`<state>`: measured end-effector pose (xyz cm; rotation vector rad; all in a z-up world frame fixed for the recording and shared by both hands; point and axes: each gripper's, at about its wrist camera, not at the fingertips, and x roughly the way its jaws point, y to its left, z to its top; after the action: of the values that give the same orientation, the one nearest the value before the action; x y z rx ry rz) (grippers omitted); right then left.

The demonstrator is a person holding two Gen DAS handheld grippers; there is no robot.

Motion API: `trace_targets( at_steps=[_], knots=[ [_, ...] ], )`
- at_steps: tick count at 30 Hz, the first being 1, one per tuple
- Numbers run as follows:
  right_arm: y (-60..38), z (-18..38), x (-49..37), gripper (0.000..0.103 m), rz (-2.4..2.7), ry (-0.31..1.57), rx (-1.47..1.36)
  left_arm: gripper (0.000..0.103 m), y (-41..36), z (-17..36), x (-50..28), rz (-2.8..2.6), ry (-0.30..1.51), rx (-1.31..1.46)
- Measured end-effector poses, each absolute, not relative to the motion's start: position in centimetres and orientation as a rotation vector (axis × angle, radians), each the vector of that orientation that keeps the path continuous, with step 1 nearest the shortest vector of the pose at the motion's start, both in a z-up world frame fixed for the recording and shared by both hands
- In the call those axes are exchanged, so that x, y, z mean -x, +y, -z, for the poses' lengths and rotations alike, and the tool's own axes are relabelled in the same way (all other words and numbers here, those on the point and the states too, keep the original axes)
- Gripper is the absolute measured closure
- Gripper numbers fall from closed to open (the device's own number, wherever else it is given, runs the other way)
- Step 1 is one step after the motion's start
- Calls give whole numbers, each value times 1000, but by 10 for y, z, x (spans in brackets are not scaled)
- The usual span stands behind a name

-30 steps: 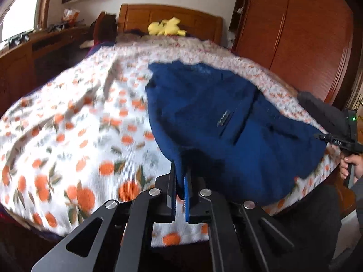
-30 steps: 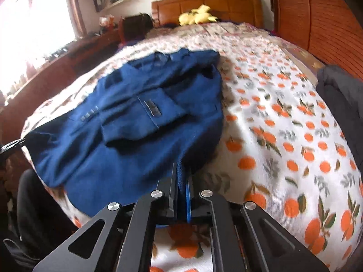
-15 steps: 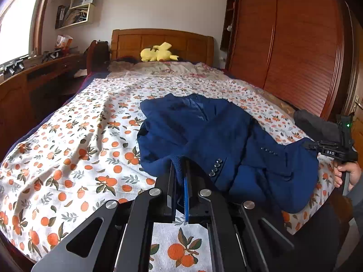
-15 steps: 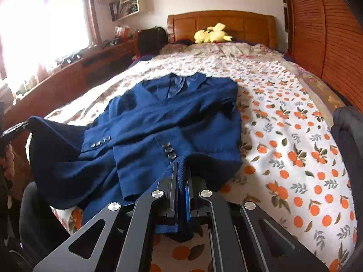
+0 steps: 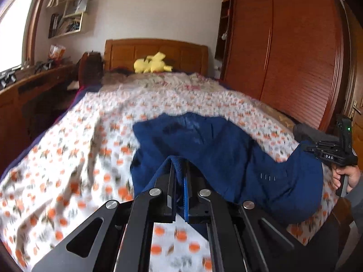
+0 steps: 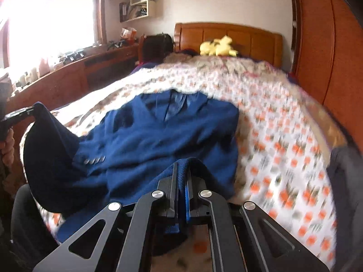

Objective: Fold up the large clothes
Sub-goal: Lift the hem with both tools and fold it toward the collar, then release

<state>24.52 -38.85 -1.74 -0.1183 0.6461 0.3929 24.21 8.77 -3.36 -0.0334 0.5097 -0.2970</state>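
Observation:
A navy blue suit jacket (image 5: pixel 217 149) lies front up on the orange-print bedspread (image 5: pixel 74 149), its collar toward the headboard. My left gripper (image 5: pixel 179 170) is shut on one bottom corner of the jacket hem, the fabric lifted in a peak between the fingers. My right gripper (image 6: pixel 181 172) is shut on the other hem corner of the jacket (image 6: pixel 158 136). Each gripper shows in the other's view: the right gripper (image 5: pixel 305 146) at the bed's right edge, the left gripper (image 6: pixel 33 109) at the left edge, both with blue cloth hanging from them.
A yellow plush toy (image 5: pixel 150 63) lies by the wooden headboard (image 5: pixel 156 52). A tall wooden wardrobe (image 5: pixel 283 45) runs along the right side of the bed. A wooden desk (image 6: pixel 74 72) stands under the window on the left. Dark clothing (image 6: pixel 344 172) lies on the bed's right edge.
Both grippers have risen, lifting the jacket's bottom hem off the bed. The hem now hangs raised between them while the collar end stays on the bedspread.

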Motion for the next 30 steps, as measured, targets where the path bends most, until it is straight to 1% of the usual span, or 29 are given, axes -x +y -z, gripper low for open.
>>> trace_targets(
  at_steps=[7,12,17,25,30],
  knots=[
    [-379,-37,-321,101,-347,562,151,99,77,-16,-311,276,457,23],
    [-374,-57,-388,101,-298,532,155,99,71,-45,-370,231,433,-13],
    [-372,-59,-449,101,-245,523,158,99,71,-59,-435,171,421,-37],
    [-371,-50,-536,101,-143,514,202,99,80,-62,-530,71,431,-67],
    [-388,-42,-590,101,-67,532,154,99,88,-63,-589,30,446,-71]
  ],
)
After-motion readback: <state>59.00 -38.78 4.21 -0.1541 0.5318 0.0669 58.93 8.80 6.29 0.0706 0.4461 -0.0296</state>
